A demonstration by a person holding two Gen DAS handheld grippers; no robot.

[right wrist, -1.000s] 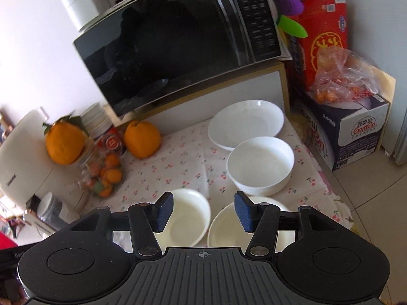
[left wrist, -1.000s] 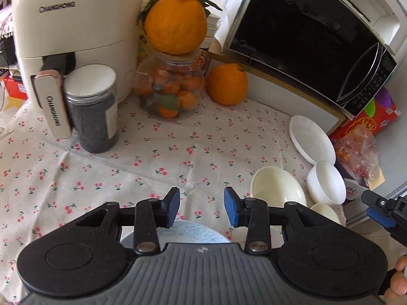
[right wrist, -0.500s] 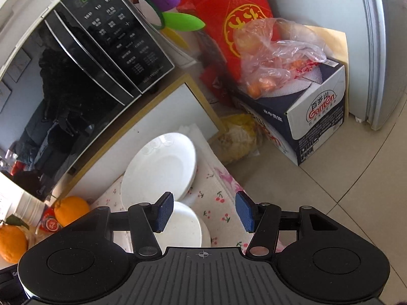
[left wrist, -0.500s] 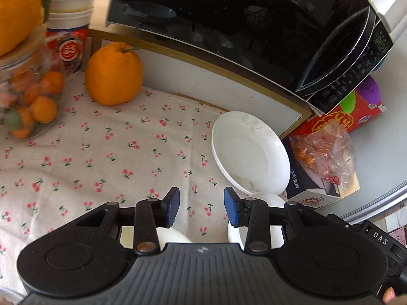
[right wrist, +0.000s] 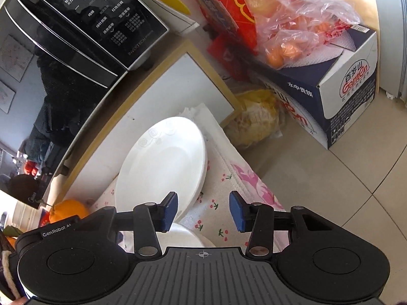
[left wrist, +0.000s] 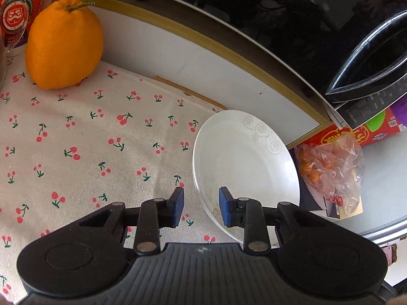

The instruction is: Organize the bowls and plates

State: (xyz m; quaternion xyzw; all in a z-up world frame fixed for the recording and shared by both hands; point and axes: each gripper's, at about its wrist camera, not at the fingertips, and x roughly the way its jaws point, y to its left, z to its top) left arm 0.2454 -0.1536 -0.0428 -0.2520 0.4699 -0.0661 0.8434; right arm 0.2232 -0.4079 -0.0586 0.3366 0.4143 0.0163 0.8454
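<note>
A white plate (left wrist: pixel 244 162) with faint swirl markings lies at the right edge of the surface (left wrist: pixel 76 137), on a cherry-print cloth, just beside the white board under the microwave (right wrist: pixel 76 25). The left hand-held gripper (left wrist: pixel 201 209) hovers over the plate's near rim, its blue pads closing with the rim between them but not yet gripped. The right hand-held gripper (right wrist: pixel 202 212) is also closing, on nothing, over the cloth beside the plate; a white bowl (right wrist: pixel 185 236) sits partly hidden beneath it. A large orange (left wrist: pixel 63 43) stands at the surface's back edge.
</note>
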